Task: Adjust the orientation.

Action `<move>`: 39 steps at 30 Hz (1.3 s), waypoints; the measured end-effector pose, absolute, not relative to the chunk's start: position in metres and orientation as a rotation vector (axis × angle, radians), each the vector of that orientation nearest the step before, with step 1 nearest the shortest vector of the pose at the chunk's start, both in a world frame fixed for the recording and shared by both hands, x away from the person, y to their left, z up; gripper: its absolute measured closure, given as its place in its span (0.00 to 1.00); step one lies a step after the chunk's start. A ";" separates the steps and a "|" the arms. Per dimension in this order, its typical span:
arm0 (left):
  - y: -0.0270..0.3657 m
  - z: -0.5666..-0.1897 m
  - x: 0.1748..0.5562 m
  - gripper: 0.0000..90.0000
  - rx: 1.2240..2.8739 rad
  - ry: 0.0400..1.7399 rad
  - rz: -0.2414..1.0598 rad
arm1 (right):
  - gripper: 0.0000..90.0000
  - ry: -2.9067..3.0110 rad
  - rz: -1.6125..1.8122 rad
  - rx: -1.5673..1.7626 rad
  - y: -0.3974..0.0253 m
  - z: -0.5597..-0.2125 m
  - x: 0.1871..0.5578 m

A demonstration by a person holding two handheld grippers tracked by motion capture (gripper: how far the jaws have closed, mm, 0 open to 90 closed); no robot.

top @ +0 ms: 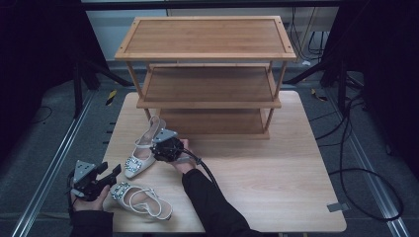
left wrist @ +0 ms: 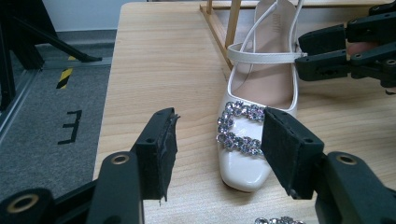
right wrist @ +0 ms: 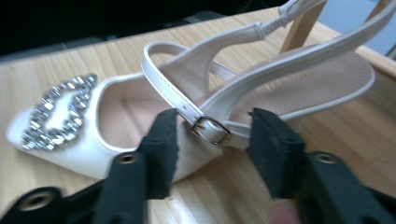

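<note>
Fingers (right wrist: 163,140) of right gripper (top: 159,146) spread apart on either side of ankle-strap buckle (right wrist: 210,129) of white shoe (top: 143,153), pads not pressed against it, nothing clamped. Shoe stood upright on wooden table (top: 276,163), left of centre, jewelled toe (left wrist: 239,130) toward near edge, heel and straps toward far side, just beside near left leg of wooden shelf rack (top: 207,74). Left gripper (top: 109,173) held low at near left corner of table, fingers (left wrist: 159,149) wide apart and empty, aimed at toe of same shoe without touching. Second white shoe (top: 141,200) lay on its side near the near edge, between both forearms, jewelled toe just beside left gripper. Rack stood at far side of table, three shelves bare. Black cable (top: 207,170) trailed from right gripper along dark sleeve (top: 212,207).
</note>
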State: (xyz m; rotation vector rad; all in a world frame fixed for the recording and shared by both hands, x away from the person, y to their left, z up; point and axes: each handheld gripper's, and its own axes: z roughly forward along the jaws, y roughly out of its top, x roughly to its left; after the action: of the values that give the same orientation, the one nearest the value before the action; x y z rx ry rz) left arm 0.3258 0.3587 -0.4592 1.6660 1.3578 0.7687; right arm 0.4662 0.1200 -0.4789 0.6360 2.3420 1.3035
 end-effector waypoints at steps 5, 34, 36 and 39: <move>0.359 -0.459 0.326 0.49 1.666 1.358 0.768 | 0.80 2.354 1.282 0.650 0.118 -0.478 0.466; 0.359 -0.458 0.325 0.49 1.659 1.355 0.763 | 0.83 2.434 1.298 0.661 0.070 -0.467 0.417; 0.358 -0.458 0.325 0.49 1.661 1.354 0.763 | 0.83 2.440 1.305 0.662 0.069 -0.467 0.412; 0.358 -0.458 0.325 0.49 1.662 1.353 0.762 | 0.83 2.446 1.316 0.662 0.070 -0.468 0.407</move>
State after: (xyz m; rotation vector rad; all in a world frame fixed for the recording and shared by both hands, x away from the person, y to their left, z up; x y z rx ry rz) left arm 0.3250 0.3577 -0.4585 1.6615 1.3528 0.7618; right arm 0.4068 0.0697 -0.4681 0.6617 2.4463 1.3156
